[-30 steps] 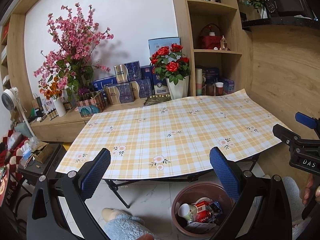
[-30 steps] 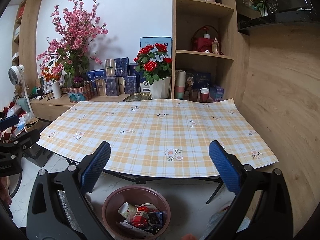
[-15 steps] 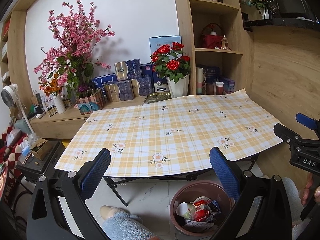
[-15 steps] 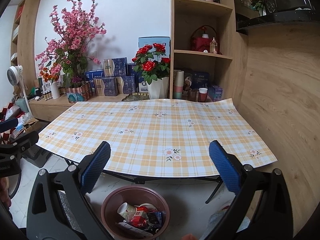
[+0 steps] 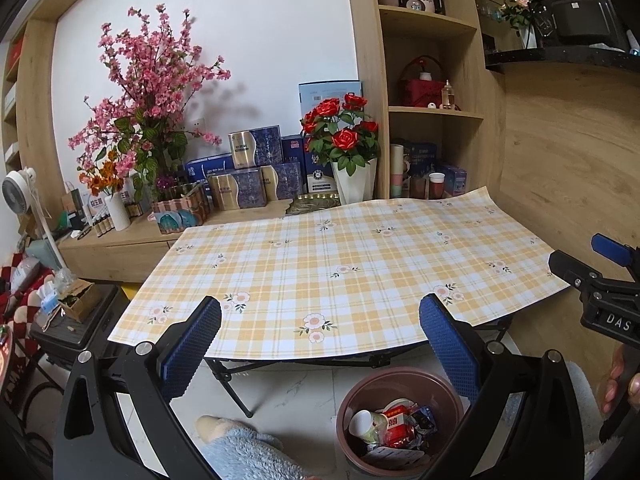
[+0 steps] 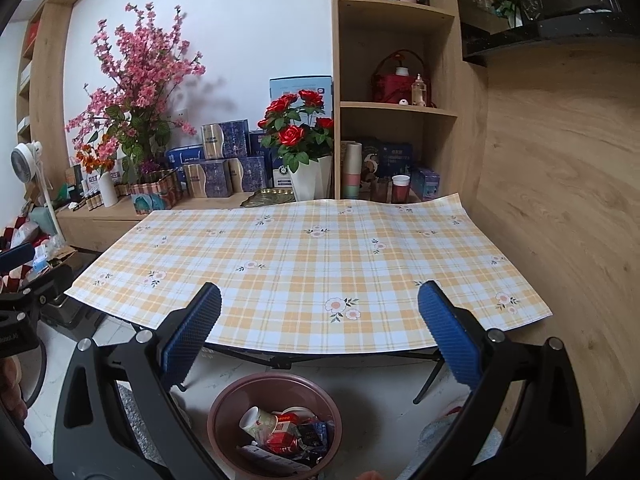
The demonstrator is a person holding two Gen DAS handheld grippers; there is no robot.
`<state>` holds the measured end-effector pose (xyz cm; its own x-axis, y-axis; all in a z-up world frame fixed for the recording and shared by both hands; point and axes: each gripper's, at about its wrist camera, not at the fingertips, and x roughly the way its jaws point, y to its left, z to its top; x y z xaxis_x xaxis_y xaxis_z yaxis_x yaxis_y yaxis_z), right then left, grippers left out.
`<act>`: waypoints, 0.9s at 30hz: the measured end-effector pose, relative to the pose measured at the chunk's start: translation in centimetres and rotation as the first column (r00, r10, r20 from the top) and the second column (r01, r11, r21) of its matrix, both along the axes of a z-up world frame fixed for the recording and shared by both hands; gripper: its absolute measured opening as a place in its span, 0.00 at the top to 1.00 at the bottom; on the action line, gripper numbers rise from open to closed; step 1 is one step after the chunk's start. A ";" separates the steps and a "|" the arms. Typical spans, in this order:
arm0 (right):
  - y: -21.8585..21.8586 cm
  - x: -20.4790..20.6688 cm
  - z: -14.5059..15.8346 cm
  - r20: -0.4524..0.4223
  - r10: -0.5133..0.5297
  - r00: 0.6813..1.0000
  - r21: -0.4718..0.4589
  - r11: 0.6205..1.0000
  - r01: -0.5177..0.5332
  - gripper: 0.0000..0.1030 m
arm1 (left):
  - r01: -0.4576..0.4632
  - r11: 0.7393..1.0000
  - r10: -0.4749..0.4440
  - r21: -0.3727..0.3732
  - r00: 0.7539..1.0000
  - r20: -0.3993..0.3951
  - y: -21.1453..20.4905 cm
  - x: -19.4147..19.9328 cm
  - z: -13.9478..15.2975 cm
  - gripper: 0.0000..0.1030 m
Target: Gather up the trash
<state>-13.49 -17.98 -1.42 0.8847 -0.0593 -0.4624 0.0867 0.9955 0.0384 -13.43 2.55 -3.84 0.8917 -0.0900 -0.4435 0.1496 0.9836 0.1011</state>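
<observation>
Left gripper (image 5: 320, 344) w/ dimpled blue rubber pads spread wide, nothing held, right gripper (image 6: 319, 342) likewise agape & empty, round brown plastic bin (image 6: 224, 408) on pale floor below, crumpled paper cup and wrappers (image 6: 286, 430) inside, yellow plaid floral tablecloth (image 6: 304, 264) lying flat beyond.

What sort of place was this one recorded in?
Most likely a home living or dining room: a folding table under a plaid floral tablecloth, built-in wooden shelves with jars and cups, vases of artificial flowers, and a trash bin on the tiled floor.
</observation>
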 end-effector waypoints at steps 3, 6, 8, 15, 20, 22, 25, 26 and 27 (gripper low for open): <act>-0.2 0.1 -0.2 -0.007 -0.005 1.000 0.010 1.000 0.006 0.06 | 0.004 1.000 -0.004 0.005 1.000 0.003 -0.1 -0.2 0.0 0.06; -0.3 0.2 -0.2 -0.006 -0.005 1.000 0.008 1.000 0.005 0.06 | 0.006 1.000 -0.006 0.008 1.000 0.003 -0.2 -0.2 0.0 0.06; -0.4 0.2 -0.2 -0.005 -0.004 1.000 0.009 1.000 0.004 0.06 | 0.007 1.000 -0.007 0.006 1.000 0.003 -0.2 -0.2 0.0 0.06; -0.3 0.1 -0.3 -0.001 0.001 1.000 0.006 1.000 -0.001 0.06 | 0.011 1.000 -0.011 0.011 1.000 0.007 -0.4 -0.3 0.1 0.06; -0.3 0.0 -0.4 -0.001 0.003 1.000 0.004 1.000 -0.003 0.06 | 0.011 1.000 -0.011 0.013 1.000 0.009 -0.4 -0.4 0.1 0.06; -0.3 0.0 -0.4 0.000 0.002 1.000 0.005 1.000 -0.002 0.06 | 0.012 1.000 -0.013 0.014 1.000 0.008 -0.4 -0.4 0.1 0.06; -0.3 0.0 -0.5 -0.003 0.002 1.000 0.012 1.000 -0.002 0.06 | 0.011 1.000 -0.011 0.014 1.000 0.006 -0.5 -0.5 0.1 0.06; -0.2 0.0 -0.5 -0.003 0.001 1.000 0.011 1.000 -0.001 0.06 | 0.012 1.000 -0.012 0.015 1.000 0.005 -0.5 -0.4 0.0 0.06; -0.2 0.0 -0.6 -0.005 0.002 1.000 0.011 1.000 -0.002 0.06 | 0.011 1.000 -0.012 0.016 1.000 0.003 -0.5 -0.5 0.0 0.06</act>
